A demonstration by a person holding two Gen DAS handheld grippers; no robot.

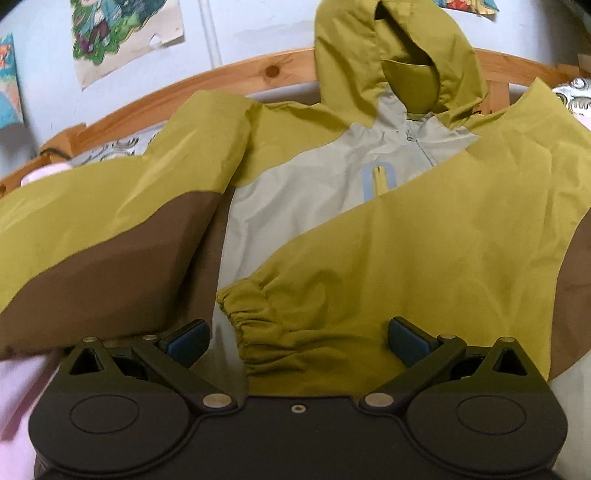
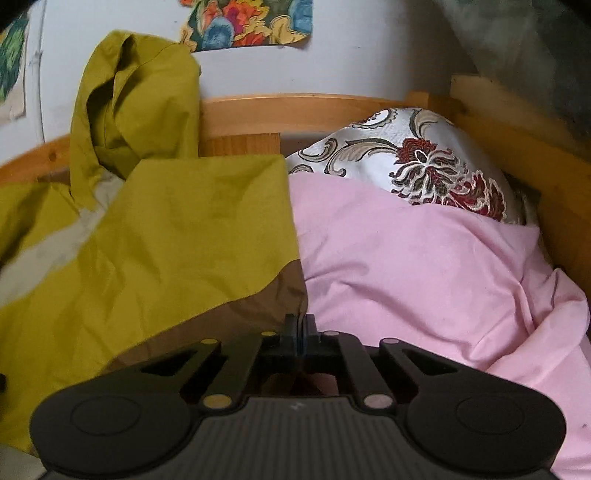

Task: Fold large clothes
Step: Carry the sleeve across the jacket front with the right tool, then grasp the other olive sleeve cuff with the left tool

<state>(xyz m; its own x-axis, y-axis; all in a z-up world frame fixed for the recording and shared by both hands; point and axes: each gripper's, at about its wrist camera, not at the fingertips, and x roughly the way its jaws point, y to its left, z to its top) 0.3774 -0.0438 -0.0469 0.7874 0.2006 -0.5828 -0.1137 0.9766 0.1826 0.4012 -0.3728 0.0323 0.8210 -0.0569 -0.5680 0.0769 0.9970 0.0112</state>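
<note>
A hooded jacket (image 1: 332, 184) in olive, pale grey and brown lies spread face up on the bed, its hood (image 1: 391, 55) leaning on the wooden headboard. The right sleeve is folded across the chest, and its gathered cuff (image 1: 255, 314) lies between the fingers of my left gripper (image 1: 297, 341). That gripper is open, with its pads clear of the cloth. In the right wrist view the jacket (image 2: 166, 240) fills the left side. My right gripper (image 2: 301, 328) is shut, pinching the jacket's brown edge (image 2: 273, 295) where it meets the pink sheet.
A pink sheet (image 2: 424, 266) covers the bed to the right of the jacket. A floral pillow (image 2: 417, 158) rests against the wooden bed frame (image 2: 314, 110). Posters (image 1: 122, 33) hang on the white wall behind.
</note>
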